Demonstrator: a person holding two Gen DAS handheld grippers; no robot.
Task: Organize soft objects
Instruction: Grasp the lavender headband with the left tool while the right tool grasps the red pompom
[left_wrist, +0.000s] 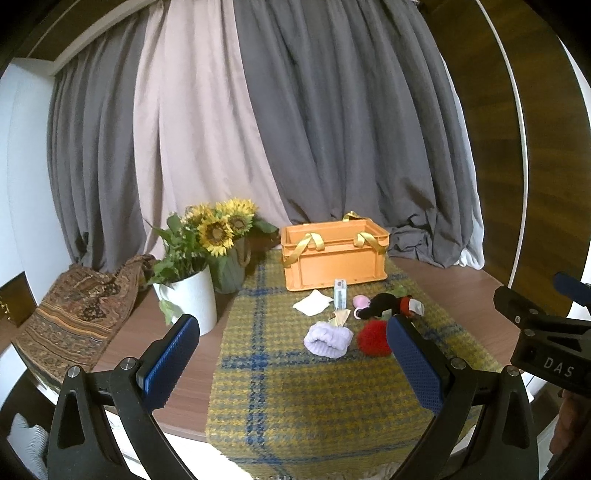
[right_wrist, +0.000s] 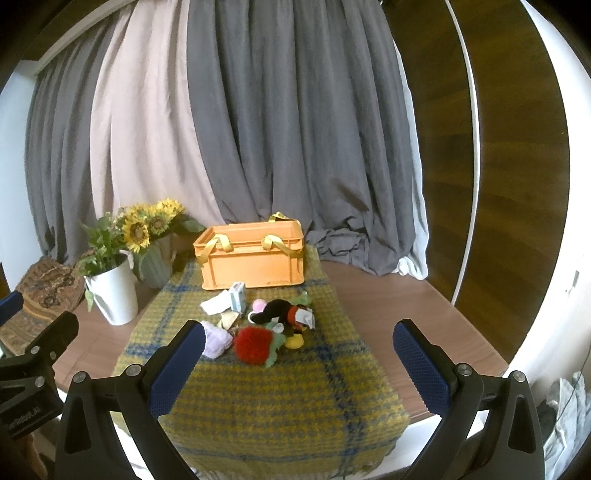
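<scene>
Both claws, left claw (left_wrist: 291, 354) and right claw (right_wrist: 299, 354), spread apart over yellow plaid cloth (left_wrist: 295, 398) before grey curtains (left_wrist: 332, 129).

A yellow-and-blue plaid woven cloth (left_wrist: 295, 398) lies along the brown wooden table (left_wrist: 461, 295). At its far end stands an orange plastic crate with yellow strap handles (left_wrist: 334, 254). Near of the crate lie a black plush toy (left_wrist: 384, 304), a red furry pompom (left_wrist: 373, 338) and, left of that, a lilac fuzzy band (left_wrist: 328, 339). Left of the cloth stands a white pot of sunflowers (left_wrist: 192, 295).
</scene>
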